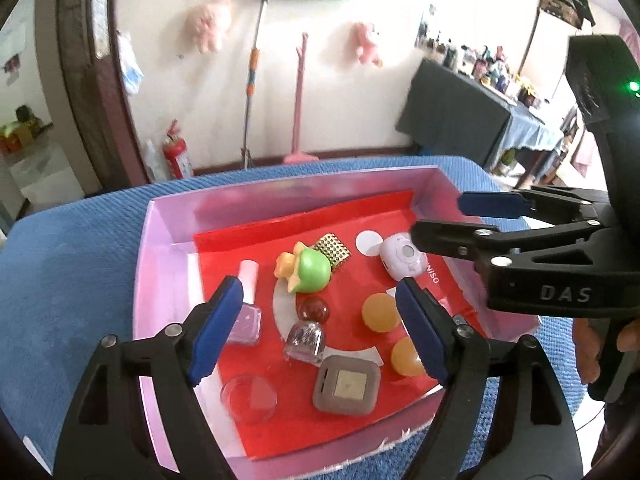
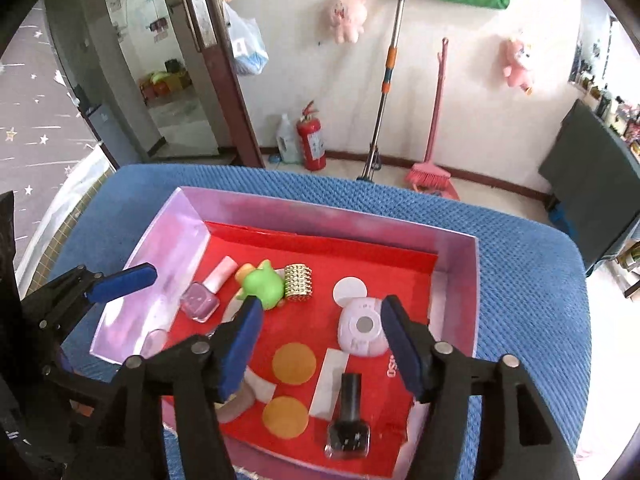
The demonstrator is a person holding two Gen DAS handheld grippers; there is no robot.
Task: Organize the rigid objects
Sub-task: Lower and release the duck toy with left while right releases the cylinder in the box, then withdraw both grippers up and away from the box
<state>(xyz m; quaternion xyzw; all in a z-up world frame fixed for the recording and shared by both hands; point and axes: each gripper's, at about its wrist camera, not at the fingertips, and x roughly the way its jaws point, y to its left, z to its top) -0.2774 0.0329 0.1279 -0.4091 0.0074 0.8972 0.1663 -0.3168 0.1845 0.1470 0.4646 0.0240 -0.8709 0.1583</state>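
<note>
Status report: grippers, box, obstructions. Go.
Left gripper open, empty, above box. Right gripper open, empty, above pink camera. Toys and polish bottles crowd box; nothing blocking.

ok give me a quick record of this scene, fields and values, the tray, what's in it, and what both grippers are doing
surface: blue textured cloth
container: pink tray with a red liner
contents: green toy, gold studded roll, pink nail polish, black nail polish, pale pink round gadget, two orange balls, grey square item
left gripper: jaws open, above the tray, holding nothing
right gripper: jaws open, above the tray, holding nothing
</note>
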